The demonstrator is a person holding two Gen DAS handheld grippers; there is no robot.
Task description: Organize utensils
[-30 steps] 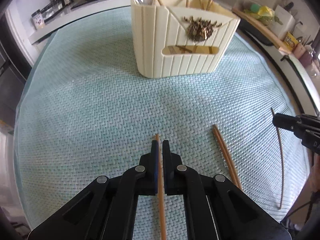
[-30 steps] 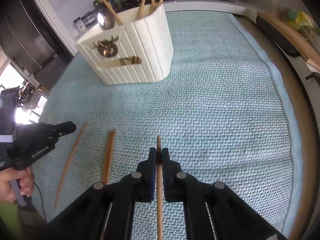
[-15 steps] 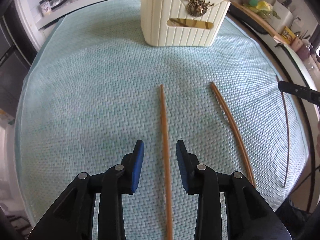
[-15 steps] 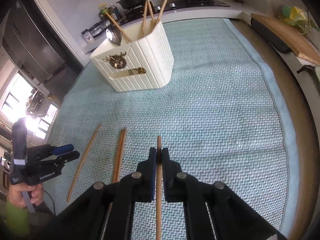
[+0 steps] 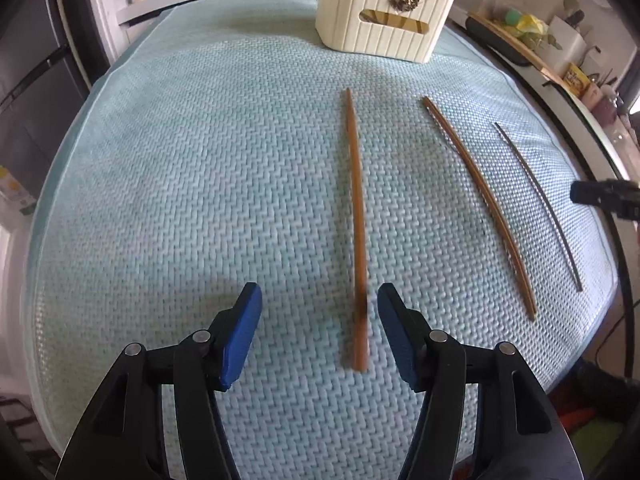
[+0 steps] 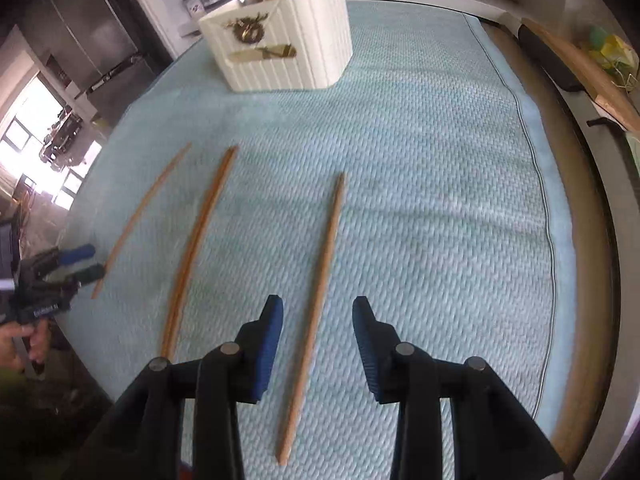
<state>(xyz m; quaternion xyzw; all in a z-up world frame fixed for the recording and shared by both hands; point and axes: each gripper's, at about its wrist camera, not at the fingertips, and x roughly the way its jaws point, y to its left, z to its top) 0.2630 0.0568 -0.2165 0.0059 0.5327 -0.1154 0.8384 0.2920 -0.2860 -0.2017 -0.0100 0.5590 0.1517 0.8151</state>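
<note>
My left gripper (image 5: 319, 304) is open above the mat, with a wooden chopstick (image 5: 356, 216) lying loose between its fingers. My right gripper (image 6: 318, 312) is open too, with another chopstick (image 6: 320, 292) lying loose between its fingers. A pair of chopsticks (image 5: 480, 200) lies side by side between the two; in the right wrist view the pair (image 6: 196, 240) is left of my gripper. The cream ribbed utensil holder (image 5: 384, 24) stands at the far end, with chopsticks and a spoon in it (image 6: 288, 40).
A light teal woven mat (image 5: 200, 160) covers the table. Its right edge (image 6: 552, 200) runs beside a brown table rim. A counter with jars and a stove lies behind the holder. The other hand-held gripper (image 6: 60, 272) shows at the left.
Both grippers have opened and let go of their chopsticks, left first, then right. Both have pulled back from the holder, and the chopsticks now lie on the mat.
</note>
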